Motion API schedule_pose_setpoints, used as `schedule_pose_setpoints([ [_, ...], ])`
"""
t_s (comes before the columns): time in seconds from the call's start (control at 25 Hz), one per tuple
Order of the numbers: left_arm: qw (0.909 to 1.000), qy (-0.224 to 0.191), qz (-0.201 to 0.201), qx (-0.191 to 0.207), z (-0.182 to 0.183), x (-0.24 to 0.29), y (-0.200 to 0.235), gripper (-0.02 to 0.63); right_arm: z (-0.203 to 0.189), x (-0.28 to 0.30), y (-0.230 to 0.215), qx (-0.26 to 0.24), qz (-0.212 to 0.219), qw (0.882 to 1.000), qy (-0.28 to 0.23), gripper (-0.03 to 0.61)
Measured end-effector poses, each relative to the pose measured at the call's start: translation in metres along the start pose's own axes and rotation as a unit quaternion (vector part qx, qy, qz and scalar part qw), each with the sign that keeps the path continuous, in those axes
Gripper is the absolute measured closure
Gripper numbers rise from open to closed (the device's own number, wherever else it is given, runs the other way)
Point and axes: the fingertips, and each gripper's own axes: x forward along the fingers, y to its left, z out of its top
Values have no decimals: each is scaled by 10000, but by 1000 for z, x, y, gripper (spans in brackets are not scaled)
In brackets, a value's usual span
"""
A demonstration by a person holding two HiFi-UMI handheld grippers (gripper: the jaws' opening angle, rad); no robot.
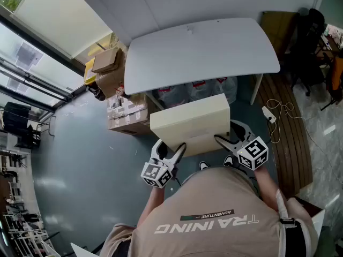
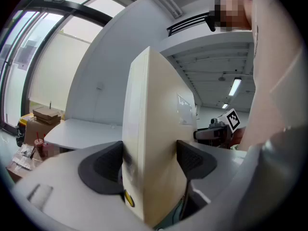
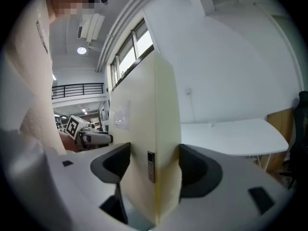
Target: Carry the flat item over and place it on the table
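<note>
The surface (image 1: 203,52) lay ahead while you held the panel (image 1: 190,122) mid-carry, left tongs (image 1: 179,149) and right tongs (image 1: 221,140) each clamped on an edge; next it needed lowering flat there.

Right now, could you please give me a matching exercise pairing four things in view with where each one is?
Things:
1 cream flat box
2 white table
3 brown cardboard boxes
4 power strip

Places:
A on the floor, right of the table
B clamped between the jaws of the left gripper and the right gripper
C stacked left of the table
D straight ahead, beyond the held item

Pairs: 1-B, 2-D, 3-C, 4-A
</note>
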Motion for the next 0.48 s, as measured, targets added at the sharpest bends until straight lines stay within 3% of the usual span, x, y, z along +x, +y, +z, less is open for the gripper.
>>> schedule_pose_setpoints([
  [0.32, 9997, -49, -131, 192, 6, 13, -6, 281, 0, -8, -10, 62, -137, 9999, 45, 273],
  [0.48, 9999, -65, -104, 103, 4, 10, -6, 281, -2, -8, -7, 92, -157, 9998, 42, 273],
])
